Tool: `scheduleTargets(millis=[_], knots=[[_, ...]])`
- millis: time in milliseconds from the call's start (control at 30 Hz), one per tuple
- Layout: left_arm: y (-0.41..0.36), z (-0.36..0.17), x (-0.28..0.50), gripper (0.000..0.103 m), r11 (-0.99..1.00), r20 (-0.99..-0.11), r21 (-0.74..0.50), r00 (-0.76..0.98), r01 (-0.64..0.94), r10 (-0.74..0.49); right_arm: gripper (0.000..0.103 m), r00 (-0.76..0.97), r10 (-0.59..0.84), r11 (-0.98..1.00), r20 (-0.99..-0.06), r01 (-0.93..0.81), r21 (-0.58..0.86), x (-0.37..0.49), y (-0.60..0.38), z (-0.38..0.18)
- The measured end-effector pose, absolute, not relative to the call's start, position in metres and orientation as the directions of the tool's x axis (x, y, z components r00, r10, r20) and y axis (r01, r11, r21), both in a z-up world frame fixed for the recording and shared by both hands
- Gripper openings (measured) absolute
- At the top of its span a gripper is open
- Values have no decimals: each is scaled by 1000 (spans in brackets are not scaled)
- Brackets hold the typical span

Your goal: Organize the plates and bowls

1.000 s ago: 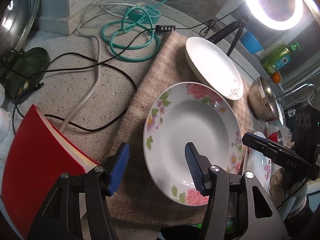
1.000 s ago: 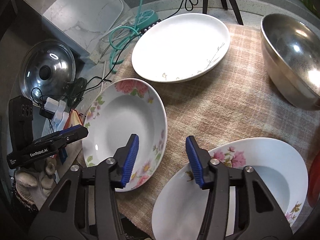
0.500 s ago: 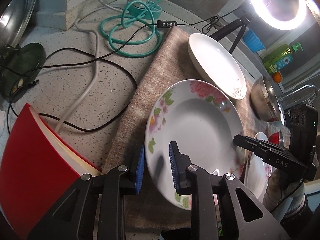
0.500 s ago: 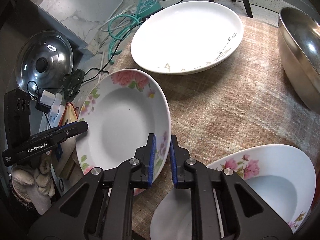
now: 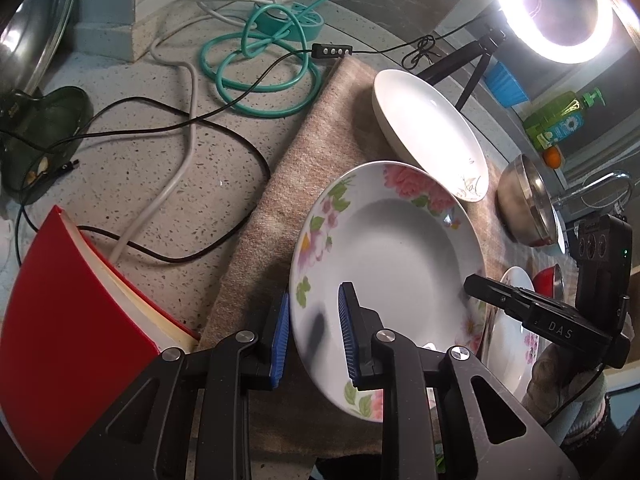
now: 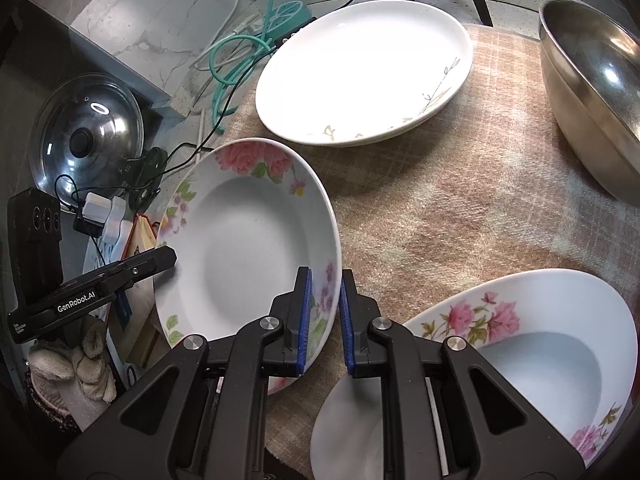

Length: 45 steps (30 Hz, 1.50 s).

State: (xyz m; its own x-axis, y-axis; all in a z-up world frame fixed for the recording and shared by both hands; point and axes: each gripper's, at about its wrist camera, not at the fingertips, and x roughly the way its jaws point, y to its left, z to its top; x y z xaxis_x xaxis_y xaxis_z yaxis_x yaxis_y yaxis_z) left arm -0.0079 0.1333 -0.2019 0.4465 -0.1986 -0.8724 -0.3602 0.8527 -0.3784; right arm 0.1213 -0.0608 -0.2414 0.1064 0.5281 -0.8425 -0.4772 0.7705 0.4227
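On cloth (image 6: 460, 216), floral plate (image 6: 248, 248) rim pinched btwn both tools.

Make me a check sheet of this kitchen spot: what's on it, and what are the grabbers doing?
Surface: speckled counter with a beige cloth laid on it.
Job's things: flowered plate gripped at opposite rims; second flowered plate; white plate; steel bowl.
Clutter: red book, pot lid, soap bottle.
Grippers: left hand-held gripper shut on the flowered plate's rim; right hand-held gripper shut on its other rim; both closed within the last second.
Cables: green cable coiled, black cable and white cable across the counter.
Surroundings: ring light on a stand.
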Motion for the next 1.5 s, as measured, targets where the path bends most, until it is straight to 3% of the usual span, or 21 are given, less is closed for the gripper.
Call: scheduleTargets(millis=[700, 1500], knots=[[85, -163, -2, 22, 887, -828, -410, 495, -211, -265, 14, 179, 557, 794, -811, -401, 457, 97, -130, -206], [-22, -182, 20, 22, 910, -849, -414, 363, -5, -384, 14, 257, 459, 887, -850, -185, 423, 73, -258, -223]])
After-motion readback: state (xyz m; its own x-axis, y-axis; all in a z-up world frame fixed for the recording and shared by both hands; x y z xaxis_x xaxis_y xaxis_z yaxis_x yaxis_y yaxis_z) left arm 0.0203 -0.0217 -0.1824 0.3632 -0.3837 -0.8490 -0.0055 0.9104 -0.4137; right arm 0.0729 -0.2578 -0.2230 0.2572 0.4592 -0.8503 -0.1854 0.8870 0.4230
